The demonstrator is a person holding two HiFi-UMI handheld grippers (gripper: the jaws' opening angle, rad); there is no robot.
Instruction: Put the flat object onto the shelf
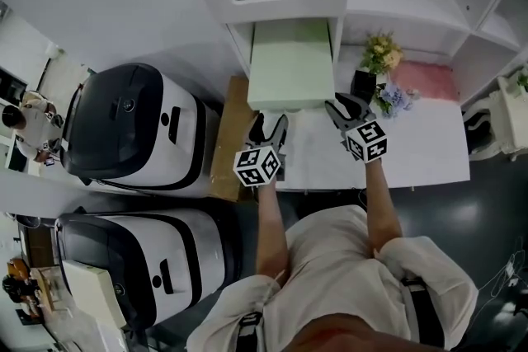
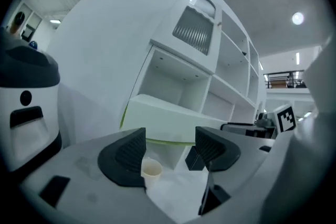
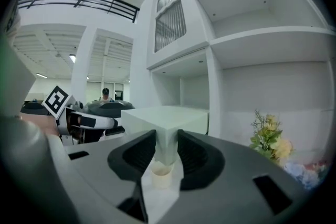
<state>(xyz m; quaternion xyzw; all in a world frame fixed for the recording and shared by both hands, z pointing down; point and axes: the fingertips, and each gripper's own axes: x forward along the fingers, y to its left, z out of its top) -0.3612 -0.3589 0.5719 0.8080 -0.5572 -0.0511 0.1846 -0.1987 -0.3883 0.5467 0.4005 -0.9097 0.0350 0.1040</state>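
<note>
The flat object is a pale green box (image 1: pixel 290 66) that lies in the lowest left bay of the white shelf unit (image 1: pixel 285 8), with its near end sticking out over the table. My right gripper (image 1: pixel 342 105) is at the box's near right corner. In the right gripper view that corner (image 3: pixel 168 123) fills the gap of the right gripper (image 3: pixel 166 149), and both pads touch it. My left gripper (image 1: pixel 270 121) is at the near left corner, open. In the left gripper view the box (image 2: pixel 168 120) runs just beyond the left gripper (image 2: pixel 170 147), not between its jaws.
A white table (image 1: pixel 412 152) carries a black vase (image 1: pixel 363 84) with yellow flowers (image 1: pixel 381 53), blue flowers (image 1: pixel 394 99) and a pink cloth (image 1: pixel 425 80). Two black-and-white machines (image 1: pixel 136 128) (image 1: pixel 140 260) stand at the left, beside a brown board (image 1: pixel 231 140).
</note>
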